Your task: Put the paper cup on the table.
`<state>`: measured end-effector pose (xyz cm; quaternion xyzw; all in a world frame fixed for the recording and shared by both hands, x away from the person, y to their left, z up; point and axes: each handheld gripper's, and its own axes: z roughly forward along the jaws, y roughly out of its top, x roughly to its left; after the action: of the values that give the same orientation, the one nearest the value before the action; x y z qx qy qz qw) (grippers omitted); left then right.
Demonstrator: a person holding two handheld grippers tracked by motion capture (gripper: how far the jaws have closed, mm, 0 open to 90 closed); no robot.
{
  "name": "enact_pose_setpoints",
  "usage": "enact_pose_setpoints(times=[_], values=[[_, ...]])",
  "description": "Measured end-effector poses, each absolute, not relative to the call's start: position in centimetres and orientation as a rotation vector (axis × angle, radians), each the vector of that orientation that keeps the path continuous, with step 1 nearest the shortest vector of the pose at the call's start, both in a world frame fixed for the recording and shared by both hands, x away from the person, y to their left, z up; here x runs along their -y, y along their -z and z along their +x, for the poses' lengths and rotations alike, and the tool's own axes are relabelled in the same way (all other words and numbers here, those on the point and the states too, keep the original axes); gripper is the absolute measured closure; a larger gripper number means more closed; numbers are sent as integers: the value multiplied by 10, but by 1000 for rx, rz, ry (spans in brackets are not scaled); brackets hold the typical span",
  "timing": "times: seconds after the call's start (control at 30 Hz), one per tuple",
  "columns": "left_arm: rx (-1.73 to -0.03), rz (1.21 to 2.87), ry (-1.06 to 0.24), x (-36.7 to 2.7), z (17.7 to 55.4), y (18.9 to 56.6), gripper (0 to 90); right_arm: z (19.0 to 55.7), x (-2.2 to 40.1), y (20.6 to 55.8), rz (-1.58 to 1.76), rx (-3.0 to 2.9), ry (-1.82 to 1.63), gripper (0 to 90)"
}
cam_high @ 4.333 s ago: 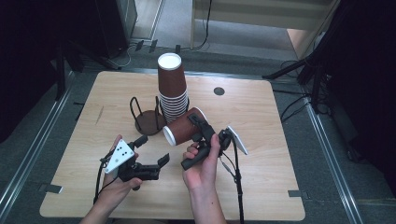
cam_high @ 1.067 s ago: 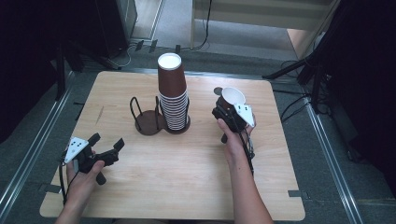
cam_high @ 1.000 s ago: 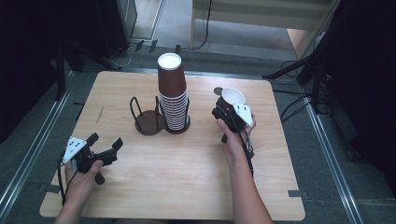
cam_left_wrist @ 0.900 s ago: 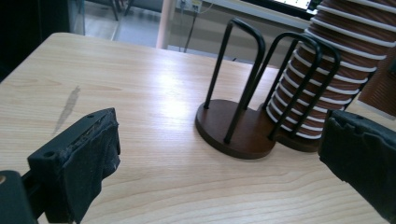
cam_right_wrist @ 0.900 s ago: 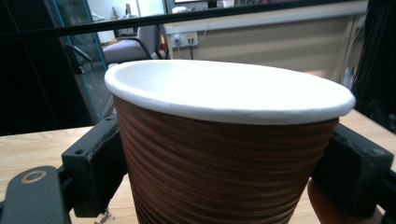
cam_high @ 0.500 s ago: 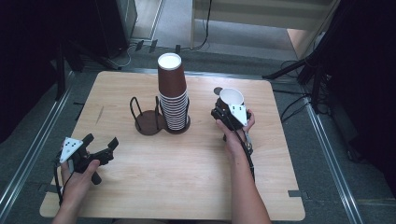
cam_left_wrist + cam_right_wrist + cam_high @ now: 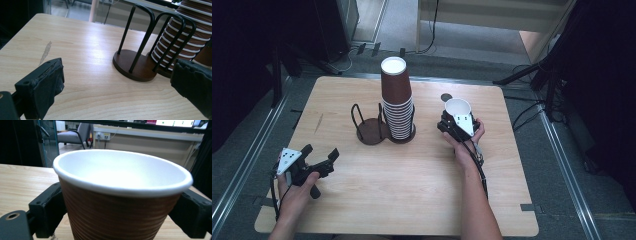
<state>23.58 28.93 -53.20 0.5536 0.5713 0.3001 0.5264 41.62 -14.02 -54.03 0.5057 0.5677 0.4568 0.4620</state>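
Note:
A brown ribbed paper cup (image 7: 457, 107) with a white inside stands upright, mouth up, at the right of the table, and my right gripper (image 7: 456, 121) is shut on its sides. The right gripper view has the cup (image 7: 120, 202) between both black jaws. A tall stack of brown cups (image 7: 397, 100) stands mouth down in one bay of a dark wire cup holder (image 7: 371, 129); the other bay is bare. My left gripper (image 7: 318, 155) rests open near the table's front left, with nothing between its fingers. In its own view the holder (image 7: 136, 63) and stack (image 7: 186, 37) lie ahead.
A wooden table (image 7: 362, 200) carries everything. A small dark round hole (image 7: 446, 97) sits behind the held cup. A pale scuff (image 7: 45, 52) marks the wood on the left. Dark stands, cables and a floor rail surround the table.
My right gripper carried the cup from the table's middle to the right and turned it upright. My left gripper pulled back toward the front left corner, still open.

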Motion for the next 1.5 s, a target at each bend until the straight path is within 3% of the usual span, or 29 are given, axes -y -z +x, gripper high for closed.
enact_pose_setpoints(times=[0.2, 0.8, 1.5], values=[[-1367, 1327, -716, -290, 235, 533, 0, 414, 143, 536, 1287, -1414, -1167, 0], [-1391, 1320, -726, -299, 224, 538, 0, 369, 165, 522, 1227, -1467, -1284, 0], [-1409, 1356, -756, -319, 198, 545, 0, 299, 227, 529, 1248, -1427, -1315, 0]])
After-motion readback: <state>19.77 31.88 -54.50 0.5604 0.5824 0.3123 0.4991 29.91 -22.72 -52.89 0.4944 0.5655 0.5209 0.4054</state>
